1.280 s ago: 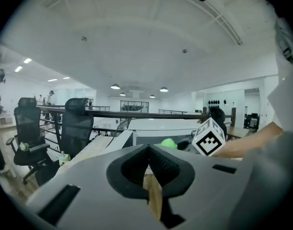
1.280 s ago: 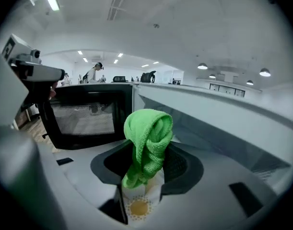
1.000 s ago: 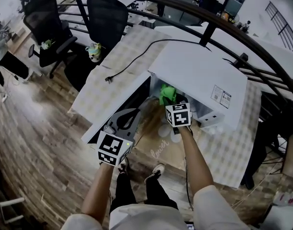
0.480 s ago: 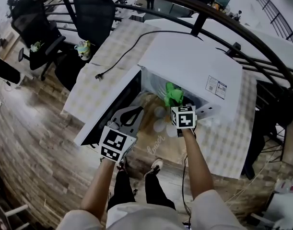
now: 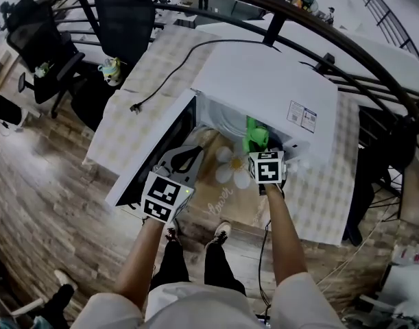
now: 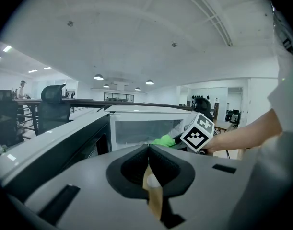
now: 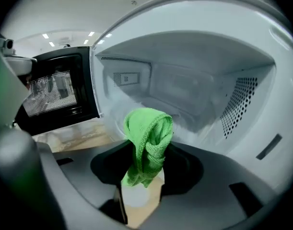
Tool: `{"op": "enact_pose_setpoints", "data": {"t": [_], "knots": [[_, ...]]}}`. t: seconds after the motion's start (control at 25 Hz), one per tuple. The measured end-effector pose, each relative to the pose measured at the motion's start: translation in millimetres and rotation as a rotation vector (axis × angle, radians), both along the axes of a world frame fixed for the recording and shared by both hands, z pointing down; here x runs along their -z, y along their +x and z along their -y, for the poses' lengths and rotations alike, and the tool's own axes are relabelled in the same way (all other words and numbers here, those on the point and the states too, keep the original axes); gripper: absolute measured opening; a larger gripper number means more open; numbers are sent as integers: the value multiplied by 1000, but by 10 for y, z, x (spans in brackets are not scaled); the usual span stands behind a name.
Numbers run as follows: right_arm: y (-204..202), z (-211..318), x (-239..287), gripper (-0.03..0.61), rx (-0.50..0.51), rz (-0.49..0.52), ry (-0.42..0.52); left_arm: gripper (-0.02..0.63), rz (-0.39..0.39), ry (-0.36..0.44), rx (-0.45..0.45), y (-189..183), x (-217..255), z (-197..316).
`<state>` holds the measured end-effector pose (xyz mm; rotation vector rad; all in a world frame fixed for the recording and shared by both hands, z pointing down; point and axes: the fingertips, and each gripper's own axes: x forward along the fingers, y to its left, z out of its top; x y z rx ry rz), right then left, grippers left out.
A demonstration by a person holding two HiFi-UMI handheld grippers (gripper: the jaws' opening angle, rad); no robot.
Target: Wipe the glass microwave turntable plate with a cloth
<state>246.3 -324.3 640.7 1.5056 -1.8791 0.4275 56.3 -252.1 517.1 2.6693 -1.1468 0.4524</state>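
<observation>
Holding anything on the right, operator?

Operator: Yes. My right hand-held gripper [image 7: 145,183] is clenched on a bright green woven cloth [image 7: 147,140]. The cloth stands bunched and upright out of the jaws, right at the open mouth of the white box-shaped microwave oven [image 5: 264,91]. Beyond it I look straight into the pale cavity, with a perforated panel [image 7: 237,107] on its right wall.

Desk: And the glass turntable plate?

Operator: I cannot pick it out for certain. The cavity floor behind the cloth is hazy in my right gripper view, and the head view does not see inside.

Desk: What about the left?

Operator: My left hand-held gripper [image 6: 148,150] has its jaws pressed together with nothing between them. It sits out in front of the microwave, by the outer edge of the black-windowed door [image 5: 151,156], which is swung wide open to the oven's left. I cannot tell whether it touches the door.

Desk: What surrounds the oven?

Operator: It rests on a counter [image 5: 144,115] under a pale checked covering. A thin black power cable [image 5: 185,70] trails across that covering to the oven's left. On the floor below the open front lies a tan mat with white daisy prints [image 5: 223,194]. A black office chair [image 5: 130,22] stands well beyond the counter's far side.
</observation>
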Motion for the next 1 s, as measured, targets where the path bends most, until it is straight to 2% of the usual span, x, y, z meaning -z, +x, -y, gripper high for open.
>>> {"op": "enact_pose_setpoints", "data": {"t": [0.12, 0.28, 0.44, 0.56, 0.68, 0.8, 1.0], "knots": [[-192, 90, 120, 186, 46, 3, 29, 18, 8, 4, -11, -21, 49, -29], [-691, 331, 202, 187, 162, 0, 69, 19, 15, 3, -12, -59, 58, -84], [-1169, 619, 115, 187, 220, 30, 56, 18, 24, -11, -17, -70, -26, -138], [-1321, 713, -36, 187, 247, 9, 30, 18, 29, -25, -22, -57, -106, -172], [-1221, 648, -172, 187, 192, 14, -21, 18, 30, -38, -25, -20, -182, -196], [-1016, 537, -188, 187, 131, 35, -33, 18, 24, -40, -28, 32, -198, -194], [-516, 360, -162, 187, 40, 8, -37, 18, 13, -42, -42, 148, -125, -204]]}}
